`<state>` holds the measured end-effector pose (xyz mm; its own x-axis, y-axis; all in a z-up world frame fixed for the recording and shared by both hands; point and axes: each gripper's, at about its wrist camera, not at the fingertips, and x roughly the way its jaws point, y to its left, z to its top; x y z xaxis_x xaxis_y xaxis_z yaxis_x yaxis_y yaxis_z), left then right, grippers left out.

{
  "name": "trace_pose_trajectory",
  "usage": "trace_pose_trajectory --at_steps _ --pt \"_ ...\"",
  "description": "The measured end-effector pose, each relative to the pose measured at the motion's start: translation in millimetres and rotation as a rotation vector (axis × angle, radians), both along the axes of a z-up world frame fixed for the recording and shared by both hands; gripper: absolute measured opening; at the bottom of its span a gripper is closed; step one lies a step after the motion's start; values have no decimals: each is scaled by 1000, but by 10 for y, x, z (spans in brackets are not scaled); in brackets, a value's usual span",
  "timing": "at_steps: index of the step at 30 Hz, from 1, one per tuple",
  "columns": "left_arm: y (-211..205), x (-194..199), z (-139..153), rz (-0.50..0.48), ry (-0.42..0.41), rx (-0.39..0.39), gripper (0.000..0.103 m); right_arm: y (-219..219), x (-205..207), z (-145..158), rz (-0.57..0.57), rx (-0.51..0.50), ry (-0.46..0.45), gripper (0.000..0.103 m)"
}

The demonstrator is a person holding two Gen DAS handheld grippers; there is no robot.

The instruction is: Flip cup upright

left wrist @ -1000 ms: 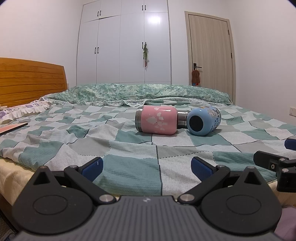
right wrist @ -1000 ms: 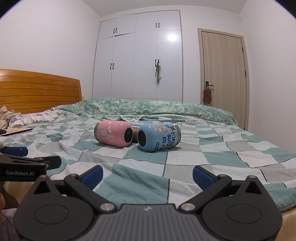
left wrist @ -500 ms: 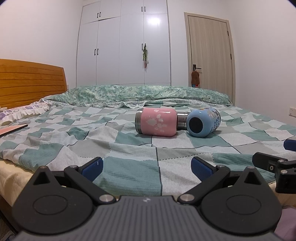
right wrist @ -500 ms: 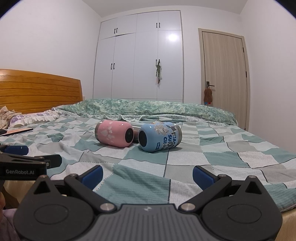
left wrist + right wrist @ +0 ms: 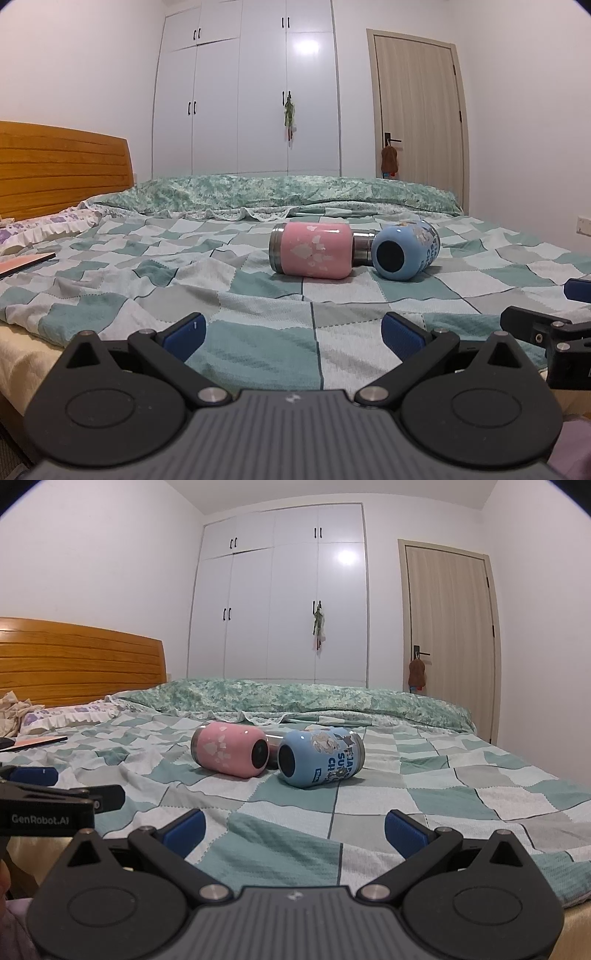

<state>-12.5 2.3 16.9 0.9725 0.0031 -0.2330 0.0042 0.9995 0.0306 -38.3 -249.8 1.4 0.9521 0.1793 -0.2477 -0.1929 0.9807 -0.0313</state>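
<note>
A pink cup (image 5: 314, 251) with white paw prints lies on its side on the checked bedspread (image 5: 258, 343). A blue cartoon cup (image 5: 404, 253) lies on its side right beside it, its dark base toward me. Both also show in the right wrist view, the pink cup (image 5: 229, 751) and the blue cup (image 5: 319, 757). My left gripper (image 5: 293, 334) is open and empty, well short of the cups. My right gripper (image 5: 295, 829) is open and empty, also short of them. Each gripper shows at the edge of the other's view.
A wooden headboard (image 5: 62, 166) and pillows stand at the left. A flat pink book (image 5: 26, 264) lies on the bed at the left. A folded green quilt (image 5: 295, 194) runs along the far side. White wardrobes (image 5: 247, 92) and a door (image 5: 417, 110) stand behind.
Both views have shifted only slightly; the cups sit a little lower and nearer in the left view. The cups have not moved and both grippers stay open.
</note>
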Motion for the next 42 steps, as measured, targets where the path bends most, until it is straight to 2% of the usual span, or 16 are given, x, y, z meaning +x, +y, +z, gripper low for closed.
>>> trace_pose_trajectory --at_steps 16,22,31,34,38,42 --pt "-2 326 206 -20 -10 22 103 121 332 155 41 -35 -17 103" --pt "-2 634 363 -46 3 75 103 185 629 278 51 -58 -9 103" --pt "-59 1324 659 -212 38 297 103 258 1156 455 43 -69 49 103" --pt "-86 1582 670 -282 60 411 103 282 1302 469 29 -59 83 103" --pt "-131 1842 570 -358 65 603 103 343 1484 453 7 -35 134 103" --pt "-148 2065 456 -461 86 732 103 445 1638 404 -24 -2 191 103"
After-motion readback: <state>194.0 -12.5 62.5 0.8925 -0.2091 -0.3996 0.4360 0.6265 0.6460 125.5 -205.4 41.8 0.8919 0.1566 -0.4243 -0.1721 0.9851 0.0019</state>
